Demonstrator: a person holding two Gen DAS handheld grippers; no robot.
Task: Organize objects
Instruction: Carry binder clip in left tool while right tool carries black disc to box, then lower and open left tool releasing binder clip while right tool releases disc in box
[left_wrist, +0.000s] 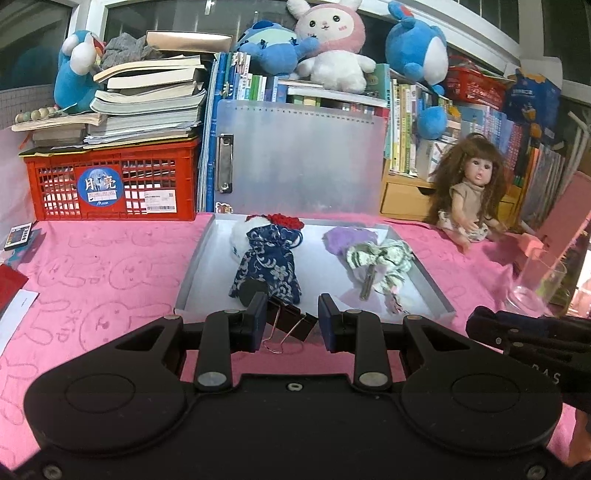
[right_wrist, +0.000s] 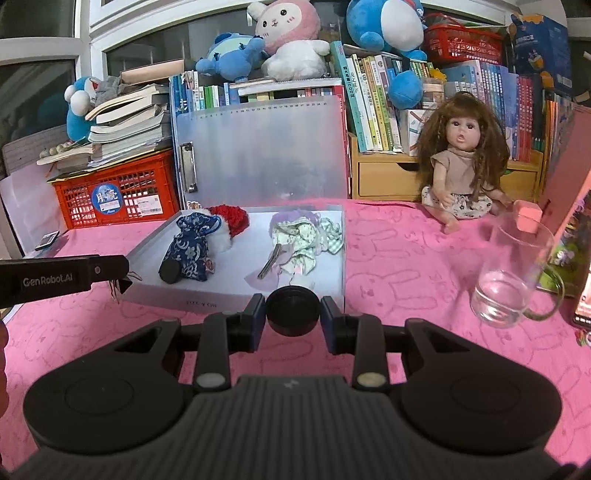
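My left gripper (left_wrist: 291, 317) is shut on a black binder clip (left_wrist: 291, 324) whose wire handles hang toward me, just in front of the shallow grey tray (left_wrist: 192, 273). In the right wrist view the clip (right_wrist: 119, 286) hangs at the left gripper's tip by the tray's front left corner. My right gripper (right_wrist: 293, 314) is shut on a black round cap (right_wrist: 293, 310) at the tray's front wall (right_wrist: 207, 297). In the tray lie a blue floral pouch (left_wrist: 267, 262), a red-and-white knitted piece (left_wrist: 286, 220), a purple cloth (left_wrist: 343, 238), a green floral cloth (left_wrist: 388, 262) and a small metal piece (left_wrist: 367, 286).
A pink bunny-print cloth (right_wrist: 399, 258) covers the table. A glass mug (right_wrist: 513, 273) and a pink stand (right_wrist: 565, 184) are at the right, with a doll (right_wrist: 461, 166) behind them. A red crate (left_wrist: 110, 181) under stacked books, a clear clipboard (left_wrist: 303, 158) and bookshelves with plush toys line the back.
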